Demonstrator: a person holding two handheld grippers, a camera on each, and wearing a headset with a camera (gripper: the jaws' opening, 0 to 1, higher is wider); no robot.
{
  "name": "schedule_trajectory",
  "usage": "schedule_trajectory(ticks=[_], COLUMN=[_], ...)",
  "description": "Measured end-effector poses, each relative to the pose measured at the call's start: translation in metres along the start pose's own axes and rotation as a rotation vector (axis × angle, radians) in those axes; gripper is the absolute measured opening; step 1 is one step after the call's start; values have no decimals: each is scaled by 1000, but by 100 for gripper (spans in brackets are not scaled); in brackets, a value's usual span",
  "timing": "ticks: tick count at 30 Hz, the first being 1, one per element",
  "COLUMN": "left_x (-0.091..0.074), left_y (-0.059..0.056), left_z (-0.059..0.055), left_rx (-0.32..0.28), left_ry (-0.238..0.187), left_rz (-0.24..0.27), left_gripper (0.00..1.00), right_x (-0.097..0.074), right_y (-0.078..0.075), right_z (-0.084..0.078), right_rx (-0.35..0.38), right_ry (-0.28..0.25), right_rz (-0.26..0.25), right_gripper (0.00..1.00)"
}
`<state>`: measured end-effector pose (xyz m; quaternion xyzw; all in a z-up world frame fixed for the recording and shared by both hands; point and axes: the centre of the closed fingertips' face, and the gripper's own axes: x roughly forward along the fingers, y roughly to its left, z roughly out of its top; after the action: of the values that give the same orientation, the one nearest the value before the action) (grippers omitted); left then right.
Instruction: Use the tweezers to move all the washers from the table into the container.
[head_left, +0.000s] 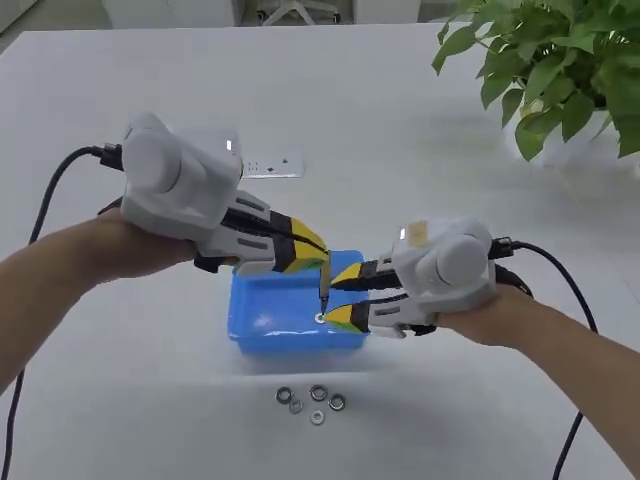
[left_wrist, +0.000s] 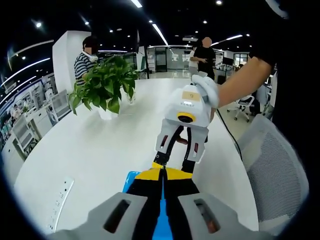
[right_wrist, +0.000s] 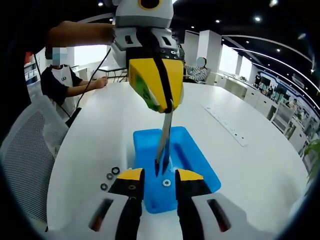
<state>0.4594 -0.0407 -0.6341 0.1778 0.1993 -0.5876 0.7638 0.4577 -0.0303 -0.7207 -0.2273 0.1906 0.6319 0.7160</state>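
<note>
The blue container (head_left: 245, 305) sits on the white table between my two grippers. My left gripper (head_left: 315, 252) is shut on the tweezers (head_left: 323, 285), which point straight down into the container. Their tips hover just above a washer (head_left: 320, 319) lying inside. In the right gripper view the tweezers (right_wrist: 164, 140) hang from the left gripper (right_wrist: 167, 107) over that washer (right_wrist: 166, 183) and the container (right_wrist: 195, 160). My right gripper (right_wrist: 160, 176) stands open at the container's near edge, its jaws either side of the tweezers' tips. Several loose washers (head_left: 312, 400) lie on the table in front.
A potted plant (head_left: 560, 60) stands at the far right of the table. A white power strip (head_left: 270, 167) lies behind the container. Cables trail from both grippers. A mesh chair (right_wrist: 30, 150) and seated people are beyond the table's edge.
</note>
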Motion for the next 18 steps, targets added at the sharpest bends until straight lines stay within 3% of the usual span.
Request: schedule_trajectory(ticks=[7, 18], left_x=[-5, -11], left_y=[-7, -23], left_z=[6, 11], left_rx=[7, 15], left_ry=[-5, -15], left_rz=[3, 8], left_gripper=[3, 3], right_x=[-15, -37], right_y=[3, 17], right_z=[-2, -2], right_rx=[20, 44], right_ry=[-7, -27], right_rz=[-24, -56], right_gripper=[33, 52])
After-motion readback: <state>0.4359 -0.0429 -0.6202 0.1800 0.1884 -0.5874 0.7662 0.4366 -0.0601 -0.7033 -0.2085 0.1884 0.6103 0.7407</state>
